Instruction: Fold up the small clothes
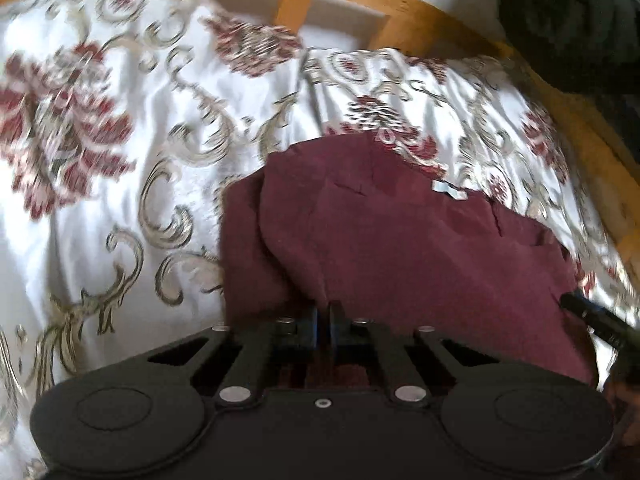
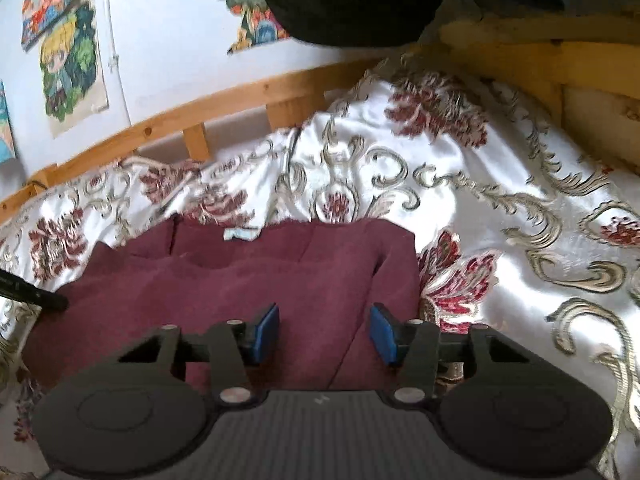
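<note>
A maroon garment (image 1: pixel 400 232) (image 2: pixel 240 280) lies spread on a white floral bedspread, with a small white label (image 1: pixel 450 190) (image 2: pixel 240 234) at its far edge. My left gripper (image 1: pixel 323 320) is shut, its fingers together at the garment's near edge, where the cloth bunches up into them. My right gripper (image 2: pixel 325 332) stands open over the near right part of the garment; the blue pads (image 2: pixel 266 332) are apart and press on nothing. A black finger of the right gripper (image 1: pixel 592 316) shows at the right in the left wrist view, and the left one (image 2: pixel 32 292) at the left in the right wrist view.
The bedspread (image 1: pixel 120 160) (image 2: pixel 500 200) covers a bed with a wooden rail (image 1: pixel 400 20) (image 2: pixel 200 108) along its far side. A dark bulky object (image 1: pixel 580 20) (image 2: pixel 360 0) sits at the far corner. Colourful posters (image 2: pixel 72 68) hang on the wall behind.
</note>
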`<state>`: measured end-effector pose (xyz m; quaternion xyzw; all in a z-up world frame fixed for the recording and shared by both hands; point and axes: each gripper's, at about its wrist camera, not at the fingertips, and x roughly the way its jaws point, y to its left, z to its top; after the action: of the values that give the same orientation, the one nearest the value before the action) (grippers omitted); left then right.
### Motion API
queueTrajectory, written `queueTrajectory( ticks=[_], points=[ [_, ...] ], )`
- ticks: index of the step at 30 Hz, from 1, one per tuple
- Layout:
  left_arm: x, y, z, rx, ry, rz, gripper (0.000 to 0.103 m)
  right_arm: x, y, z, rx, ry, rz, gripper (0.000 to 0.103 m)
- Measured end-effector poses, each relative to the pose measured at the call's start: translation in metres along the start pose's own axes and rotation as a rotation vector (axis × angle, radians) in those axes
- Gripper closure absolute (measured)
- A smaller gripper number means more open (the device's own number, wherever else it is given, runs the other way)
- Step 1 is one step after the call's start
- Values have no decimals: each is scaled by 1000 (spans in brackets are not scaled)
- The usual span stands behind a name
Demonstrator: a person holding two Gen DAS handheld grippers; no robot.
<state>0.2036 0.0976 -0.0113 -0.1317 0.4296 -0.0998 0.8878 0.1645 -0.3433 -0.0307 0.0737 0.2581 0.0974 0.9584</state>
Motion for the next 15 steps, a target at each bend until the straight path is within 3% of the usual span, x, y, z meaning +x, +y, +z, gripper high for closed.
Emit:
queueTrajectory(
  ticks=[1, 4, 6, 9, 15],
  points=[
    [0, 4, 0, -20, -3, 5, 98, 4, -1, -1, 3, 7, 3, 86],
    [-6, 9, 0, -64, -54, -15, 98, 3, -6, -1, 22, -18, 16, 99],
    [-15, 3, 1, -57, -113, -32, 99, -5, -5, 4, -13, -70, 2, 99],
    [-17, -11, 3, 2, -135, -2, 99, -10, -4, 11, -49, -115, -7, 99],
    [1, 5, -13, -61, -73, 69, 98, 10, -13, -3, -9, -38, -15, 99]
  ],
)
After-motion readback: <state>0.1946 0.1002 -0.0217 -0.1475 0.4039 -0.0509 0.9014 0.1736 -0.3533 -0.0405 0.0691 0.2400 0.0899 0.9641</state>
